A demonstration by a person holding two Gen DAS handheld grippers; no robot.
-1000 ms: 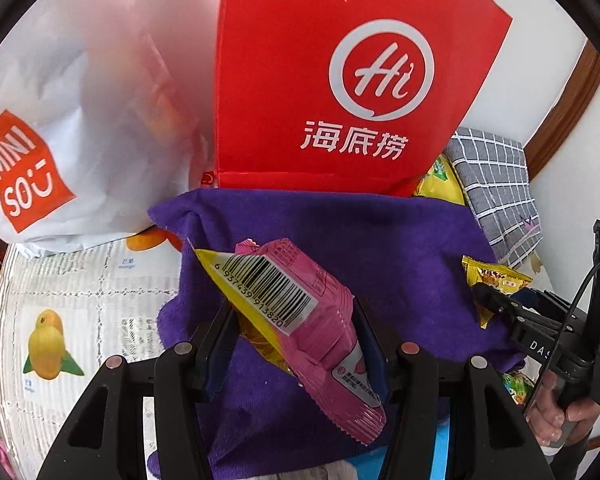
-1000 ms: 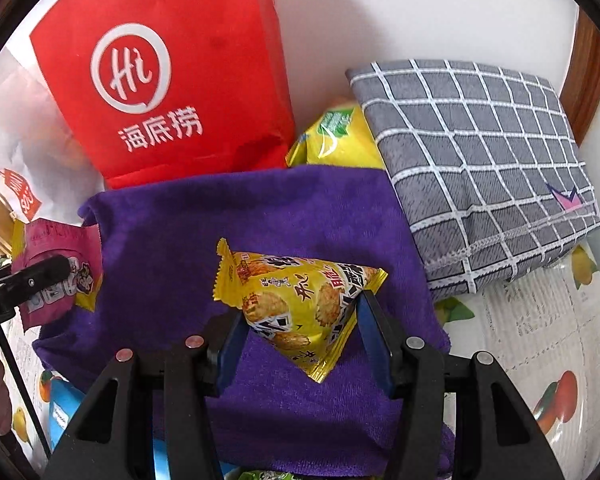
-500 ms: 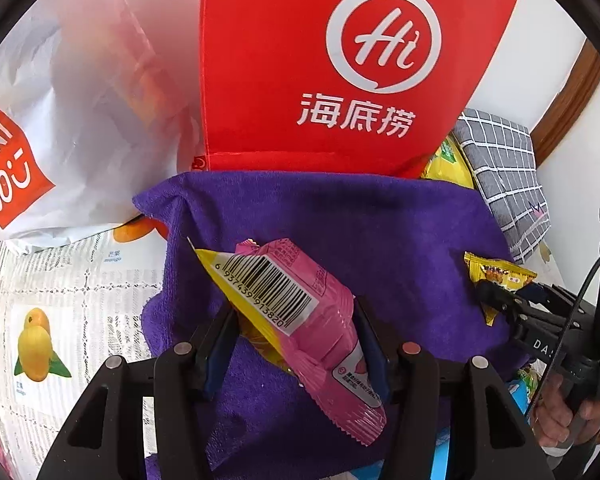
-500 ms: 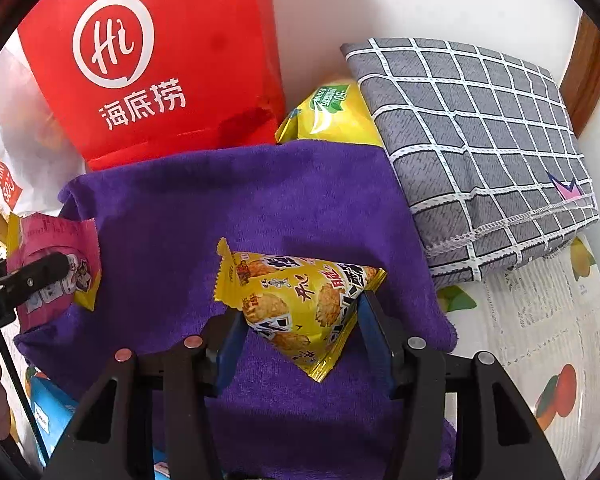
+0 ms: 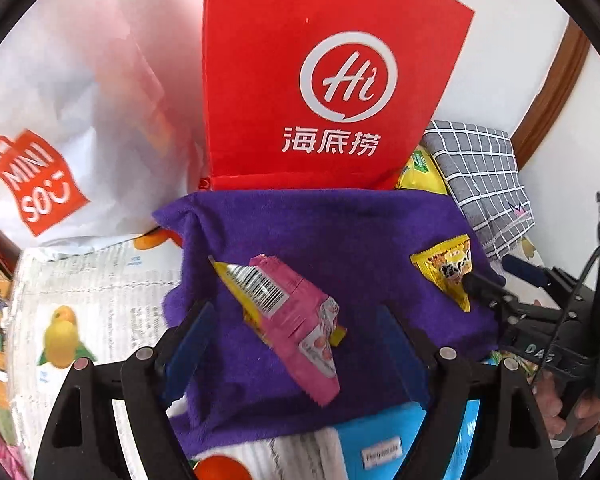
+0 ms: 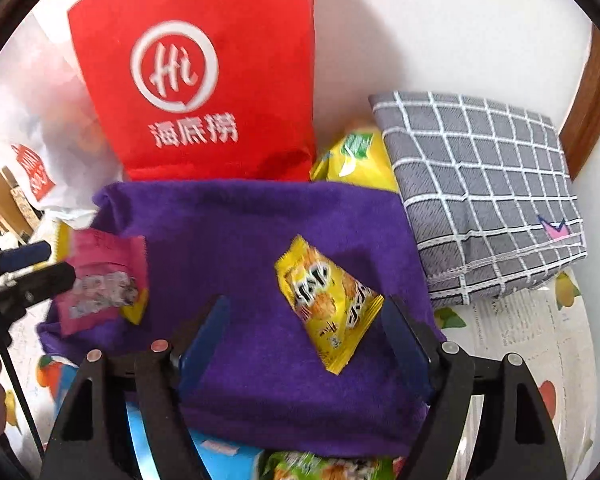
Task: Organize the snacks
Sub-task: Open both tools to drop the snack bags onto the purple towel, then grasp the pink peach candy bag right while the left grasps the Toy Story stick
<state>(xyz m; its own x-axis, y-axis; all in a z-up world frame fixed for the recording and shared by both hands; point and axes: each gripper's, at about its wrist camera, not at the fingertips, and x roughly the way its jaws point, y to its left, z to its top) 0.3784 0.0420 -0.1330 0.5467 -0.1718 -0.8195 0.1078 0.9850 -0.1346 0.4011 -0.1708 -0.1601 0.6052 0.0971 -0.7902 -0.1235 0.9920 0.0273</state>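
Since the earlier frames both grippers have let go: each packet, then pinched between blue pads, now lies free on the purple towel [image 5: 340, 240].

Left wrist view. The left gripper [image 5: 296, 344] has its jaws opening, fingers spread well clear of the pink snack packet [image 5: 288, 316], which lies barcode-up and slanted between them, touching neither pad. At the right edge the right gripper [image 5: 496, 292] hangs over the yellow snack packet [image 5: 446, 270]. A red bag [image 5: 320, 80] and a white bag [image 5: 60, 120] stand behind the towel.

Right wrist view. The right gripper's jaws are likewise opening; the yellow packet [image 6: 328, 304] lies on the towel between the spread fingers, its corner just beside the right pad but seemingly unpressed. The pink packet [image 6: 100, 280] sits near the towel's left edge. A grey checked cloth [image 6: 480, 192] lies to the right.

Step in hand: release of both snacks onto the towel, apparently complete. The next move probably calls for lifting both grippers clear without nudging the packets, then fetching further snacks, such as the green one [image 6: 320, 466] at the bottom edge.
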